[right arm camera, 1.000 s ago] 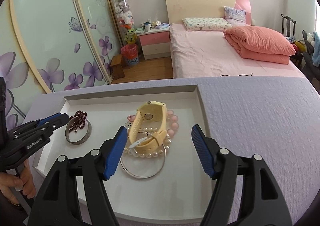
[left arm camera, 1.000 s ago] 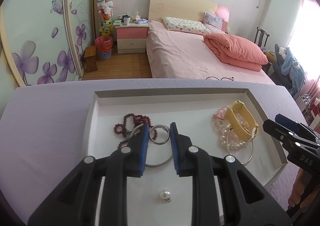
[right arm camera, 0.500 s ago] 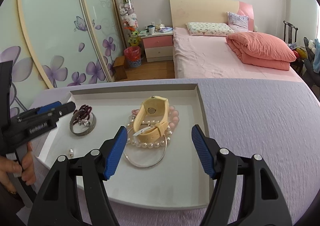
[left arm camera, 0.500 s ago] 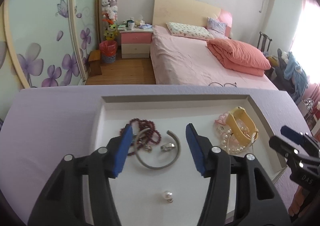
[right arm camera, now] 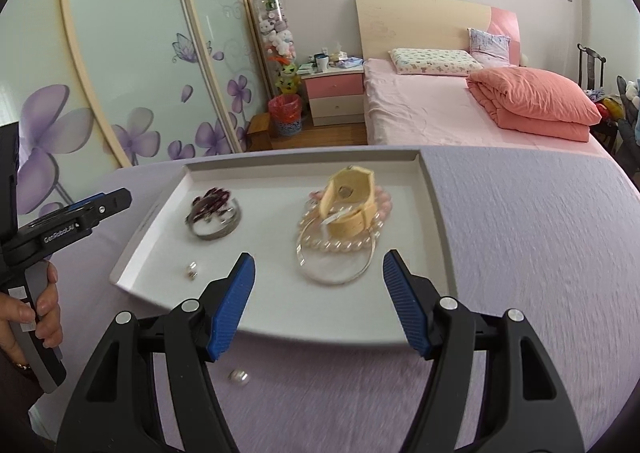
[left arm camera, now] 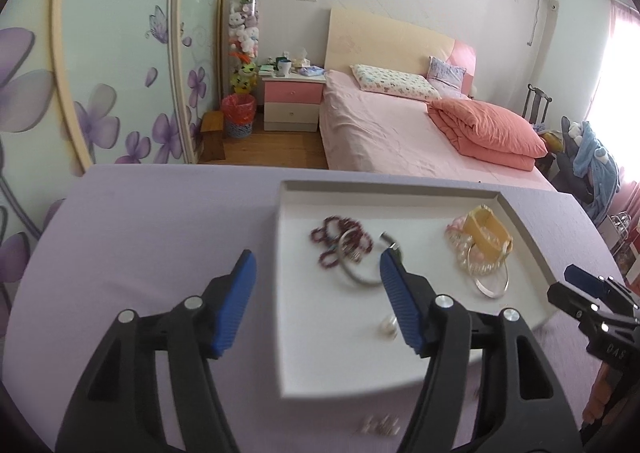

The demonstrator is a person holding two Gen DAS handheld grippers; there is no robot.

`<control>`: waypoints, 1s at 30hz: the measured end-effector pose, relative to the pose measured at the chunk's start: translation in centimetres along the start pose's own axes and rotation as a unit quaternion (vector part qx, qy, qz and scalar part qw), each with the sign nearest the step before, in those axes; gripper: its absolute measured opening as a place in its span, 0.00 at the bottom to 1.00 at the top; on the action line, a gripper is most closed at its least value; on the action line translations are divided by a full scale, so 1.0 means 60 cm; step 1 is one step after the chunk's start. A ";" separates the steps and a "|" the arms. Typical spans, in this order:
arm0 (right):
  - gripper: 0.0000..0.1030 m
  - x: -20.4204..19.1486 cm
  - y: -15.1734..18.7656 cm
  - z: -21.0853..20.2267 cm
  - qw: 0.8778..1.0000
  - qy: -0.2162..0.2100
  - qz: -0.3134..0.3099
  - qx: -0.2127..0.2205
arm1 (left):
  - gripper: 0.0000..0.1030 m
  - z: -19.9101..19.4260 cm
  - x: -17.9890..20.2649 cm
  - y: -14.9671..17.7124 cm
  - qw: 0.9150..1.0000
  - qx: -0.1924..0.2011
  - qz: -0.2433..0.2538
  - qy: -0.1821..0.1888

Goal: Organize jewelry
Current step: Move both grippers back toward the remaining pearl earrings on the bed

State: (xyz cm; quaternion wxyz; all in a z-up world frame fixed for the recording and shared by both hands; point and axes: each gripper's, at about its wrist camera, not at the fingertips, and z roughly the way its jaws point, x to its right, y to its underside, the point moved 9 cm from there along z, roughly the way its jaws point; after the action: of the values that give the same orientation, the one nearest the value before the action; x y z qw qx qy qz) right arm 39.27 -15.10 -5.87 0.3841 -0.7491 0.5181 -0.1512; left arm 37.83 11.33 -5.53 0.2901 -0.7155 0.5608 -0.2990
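A white tray (left arm camera: 524,229) (right arm camera: 436,209) lies on the purple table. In it are a dark red bead bracelet (left arm camera: 336,239) (right arm camera: 210,205) on a silver cuff (left arm camera: 360,279) (right arm camera: 216,231), a yellow watch (left arm camera: 486,231) (right arm camera: 350,205) on pearl and pink bracelets and a silver bangle (right arm camera: 336,265), and a pearl earring (left arm camera: 388,329) (right arm camera: 192,270). My left gripper (left arm camera: 316,303) is open and empty over the tray's left edge. My right gripper (right arm camera: 318,303) is open and empty at the tray's near edge.
A loose pearl (right arm camera: 239,377) lies on the purple cloth in front of the tray; it shows blurred in the left wrist view (left arm camera: 378,427). A pink bed (right arm camera: 460,117) and a nightstand (right arm camera: 336,95) stand beyond the table.
My left gripper opened, let go of the small silver ring onto the cuff, and drew back to the left. My right gripper drew back from the watch, still open.
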 end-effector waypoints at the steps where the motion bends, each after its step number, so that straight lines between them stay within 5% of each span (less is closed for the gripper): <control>1: 0.65 -0.006 0.008 -0.003 1.000 -0.003 -0.001 -0.002 | 0.65 -0.011 -0.008 0.008 1.000 0.002 0.000 -0.003; 15: 0.56 -0.057 0.111 -0.018 0.999 -0.007 -0.015 -0.044 | 0.78 -0.115 -0.040 0.140 1.000 0.003 0.008 0.004; 30: 0.51 -0.082 0.148 -0.002 0.997 -0.005 -0.019 -0.073 | 0.79 -0.127 -0.041 0.179 1.000 -0.004 0.006 0.013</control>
State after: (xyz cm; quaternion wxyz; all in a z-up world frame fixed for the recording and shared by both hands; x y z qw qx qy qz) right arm 31.27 -12.28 -11.47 0.3276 -0.7858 0.5115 -0.1165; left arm 24.86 10.96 -8.85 0.2818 -0.7092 0.5703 -0.3039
